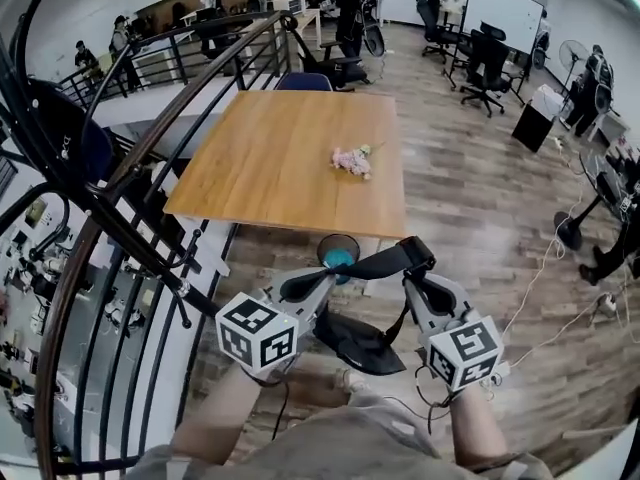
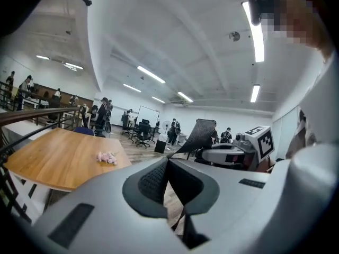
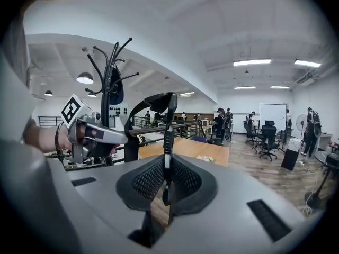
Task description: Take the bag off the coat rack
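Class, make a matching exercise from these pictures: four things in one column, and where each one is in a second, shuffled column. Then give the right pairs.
Things
1. strap
2. pink flowers
3. bag
4. whiteboard

Places
A. lying on the wooden table
B. at the far end of the room, by the office chairs
C. clamped in the left gripper and the right gripper
D. hanging below the strap, between the two grippers

Pairs: 1-C, 2-A, 3-D, 4-B
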The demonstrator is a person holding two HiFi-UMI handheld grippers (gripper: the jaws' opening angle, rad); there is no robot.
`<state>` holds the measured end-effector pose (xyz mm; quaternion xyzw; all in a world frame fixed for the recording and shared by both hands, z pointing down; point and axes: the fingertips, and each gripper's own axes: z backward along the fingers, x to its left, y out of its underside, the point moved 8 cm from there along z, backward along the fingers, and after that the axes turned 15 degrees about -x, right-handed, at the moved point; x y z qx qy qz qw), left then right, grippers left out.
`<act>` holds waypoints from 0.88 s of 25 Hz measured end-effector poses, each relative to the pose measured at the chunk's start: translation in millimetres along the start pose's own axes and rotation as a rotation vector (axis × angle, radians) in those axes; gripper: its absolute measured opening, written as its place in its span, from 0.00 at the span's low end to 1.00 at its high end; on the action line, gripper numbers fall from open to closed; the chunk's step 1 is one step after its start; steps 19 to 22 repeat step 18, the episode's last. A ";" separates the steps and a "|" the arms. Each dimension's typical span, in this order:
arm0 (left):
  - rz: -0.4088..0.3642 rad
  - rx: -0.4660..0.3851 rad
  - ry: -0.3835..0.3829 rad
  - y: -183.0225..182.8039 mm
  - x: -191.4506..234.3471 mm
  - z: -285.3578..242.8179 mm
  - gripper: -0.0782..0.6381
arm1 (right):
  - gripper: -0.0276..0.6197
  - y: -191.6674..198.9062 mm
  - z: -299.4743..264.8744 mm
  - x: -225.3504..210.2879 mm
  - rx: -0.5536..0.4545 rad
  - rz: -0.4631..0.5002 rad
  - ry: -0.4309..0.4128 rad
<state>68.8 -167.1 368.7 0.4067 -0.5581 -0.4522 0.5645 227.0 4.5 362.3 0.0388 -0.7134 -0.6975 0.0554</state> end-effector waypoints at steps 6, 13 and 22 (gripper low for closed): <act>0.013 0.042 0.026 17.4 -21.6 -21.9 0.13 | 0.12 10.4 25.8 -21.6 0.029 -0.005 0.032; -0.017 0.066 0.045 21.7 -35.2 -31.3 0.13 | 0.12 11.0 33.0 -36.6 0.028 -0.006 0.030; 0.011 0.039 0.062 20.0 -33.8 -39.7 0.13 | 0.12 9.8 29.3 -46.0 0.017 -0.010 0.021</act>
